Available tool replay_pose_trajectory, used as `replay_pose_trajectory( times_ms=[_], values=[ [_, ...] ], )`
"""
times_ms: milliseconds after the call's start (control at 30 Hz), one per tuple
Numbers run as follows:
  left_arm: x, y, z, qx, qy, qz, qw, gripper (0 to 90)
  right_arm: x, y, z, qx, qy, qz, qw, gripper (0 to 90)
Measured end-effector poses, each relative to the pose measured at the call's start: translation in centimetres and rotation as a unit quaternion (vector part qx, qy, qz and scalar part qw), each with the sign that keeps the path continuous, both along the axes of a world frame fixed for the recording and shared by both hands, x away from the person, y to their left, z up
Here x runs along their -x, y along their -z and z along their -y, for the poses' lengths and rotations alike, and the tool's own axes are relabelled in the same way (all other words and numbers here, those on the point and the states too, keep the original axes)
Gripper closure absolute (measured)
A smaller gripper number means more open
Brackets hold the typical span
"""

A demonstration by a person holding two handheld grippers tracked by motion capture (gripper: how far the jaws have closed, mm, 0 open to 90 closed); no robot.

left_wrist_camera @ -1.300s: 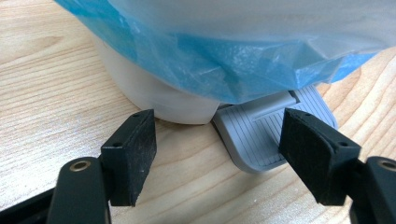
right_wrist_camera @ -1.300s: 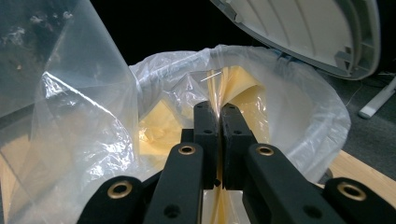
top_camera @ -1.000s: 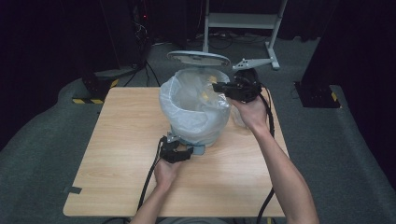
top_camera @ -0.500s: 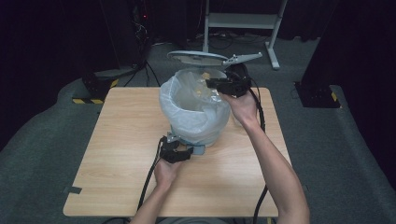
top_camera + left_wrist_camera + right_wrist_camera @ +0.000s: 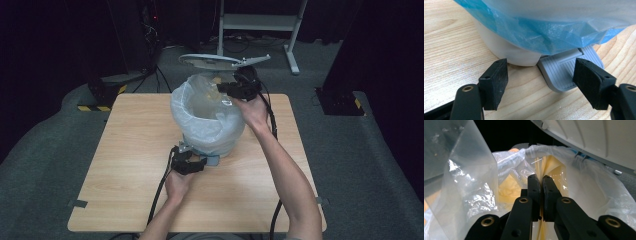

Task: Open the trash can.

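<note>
A white pedal bin (image 5: 220, 145) lined with a clear plastic bag (image 5: 200, 107) stands mid-table, its lid (image 5: 210, 61) raised. My right gripper (image 5: 223, 90) reaches over the bin's far right rim. In the right gripper view its jaws (image 5: 541, 178) are shut on a fold of the bag (image 5: 524, 170), with yellow material showing behind the film. My left gripper (image 5: 192, 165) rests low at the bin's front foot. In the left gripper view it (image 5: 540, 72) stands open, with the grey ribbed pedal (image 5: 561, 72) just ahead between the pads (image 5: 496, 80) and a bluish bag (image 5: 544, 32) overhanging.
The wooden table (image 5: 125, 165) has bare room left and right of the bin. Cables trail from both grippers toward the near edge. Dark floor, a black stand (image 5: 102, 95) and a white frame (image 5: 260, 22) lie beyond the table.
My right hand has shifted left and farther back along the bin's rim, keeping the bag film pinched. The left hand and the lid have stayed put.
</note>
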State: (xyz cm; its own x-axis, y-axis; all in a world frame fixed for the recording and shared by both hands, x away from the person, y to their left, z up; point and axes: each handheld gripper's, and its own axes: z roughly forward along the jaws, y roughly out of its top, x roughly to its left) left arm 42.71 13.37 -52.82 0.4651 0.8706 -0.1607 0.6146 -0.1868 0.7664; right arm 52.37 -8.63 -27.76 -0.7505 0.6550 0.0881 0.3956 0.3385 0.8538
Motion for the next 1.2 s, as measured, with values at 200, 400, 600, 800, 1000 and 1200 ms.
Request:
replay_pose_trajectory(
  times_ms=[200,400,600,800,1000,1200],
  values=[
    [0.0,0.0,0.0,0.002,0.0,0.0,1.0,28.3,-0.1,0.1,0.2,0.002,0.01,0.002,0.9999,75.9],
    [0.0,0.0,0.0,0.002,0.0,-0.001,1.0,28.4,0.4,0.2,0.3,0.001,0.023,0.019,0.9995,53.0],
    [0.0,0.0,0.0,0.002,0.0,-0.001,1.0,28.5,1.0,0.1,0.7,-0.001,0.022,0.029,0.9993,50.1],
    [0.0,0.0,0.0,0.002,0.0,-0.001,1.0,28.6,1.6,0.1,1.2,-0.005,0.017,0.034,0.9993,50.9],
    [0.0,0.0,0.0,0.004,-0.002,0.0,1.0,28.6,2.2,0.3,2.1,-0.011,0.02,0.039,0.999,50.8],
    [0.0,0.0,0.0,0.002,-0.002,0.001,1.0,28.6,2.8,0.6,3.3,-0.021,0.027,0.04,0.9986,50.0]
  ],
)
